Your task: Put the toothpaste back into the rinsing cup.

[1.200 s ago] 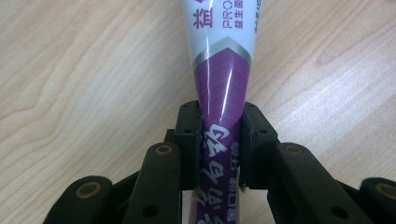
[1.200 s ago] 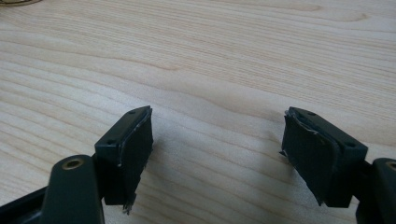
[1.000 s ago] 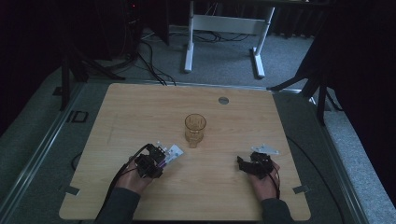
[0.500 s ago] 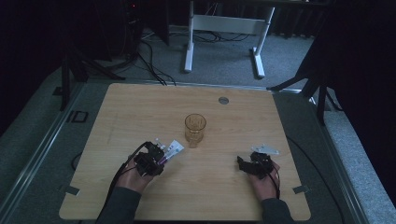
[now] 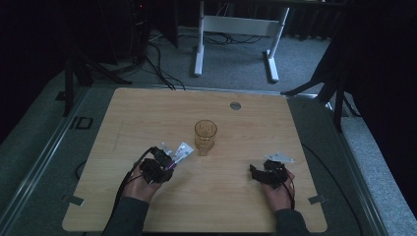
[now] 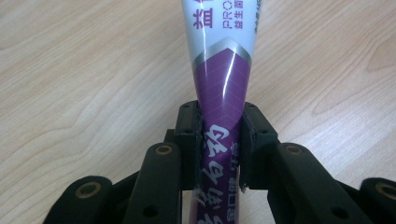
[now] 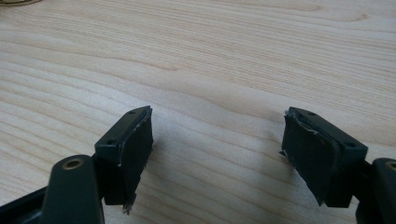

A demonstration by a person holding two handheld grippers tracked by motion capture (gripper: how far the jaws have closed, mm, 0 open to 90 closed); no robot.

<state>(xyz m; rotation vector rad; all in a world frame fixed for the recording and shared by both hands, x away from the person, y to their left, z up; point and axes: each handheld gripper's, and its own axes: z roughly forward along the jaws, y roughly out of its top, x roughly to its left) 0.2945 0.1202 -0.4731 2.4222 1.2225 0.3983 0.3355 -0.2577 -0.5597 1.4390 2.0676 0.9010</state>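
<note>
A purple and white toothpaste tube [image 6: 223, 79] is pinched between the jaws of my left gripper [image 6: 220, 140], which is shut on its purple part. In the high view the left gripper [image 5: 164, 162] sits left of centre, with the tube's [image 5: 182, 150] white end pointing toward an amber glass cup [image 5: 205, 136] standing upright mid-table. My right gripper [image 7: 217, 140] is open, nothing between its pads, low over bare wood. From above, that right gripper [image 5: 255, 173] lies at the front right, apart from the cup.
The wooden table [image 5: 147, 113] has a small round grey insert [image 5: 235, 105] near its far edge. Cables trail from both grippers toward the front edge. White desk legs [image 5: 199, 54] stand on the floor beyond the table.
The left gripper with the tube has shifted slightly toward the cup and turned a little. The right gripper has stayed in place.
</note>
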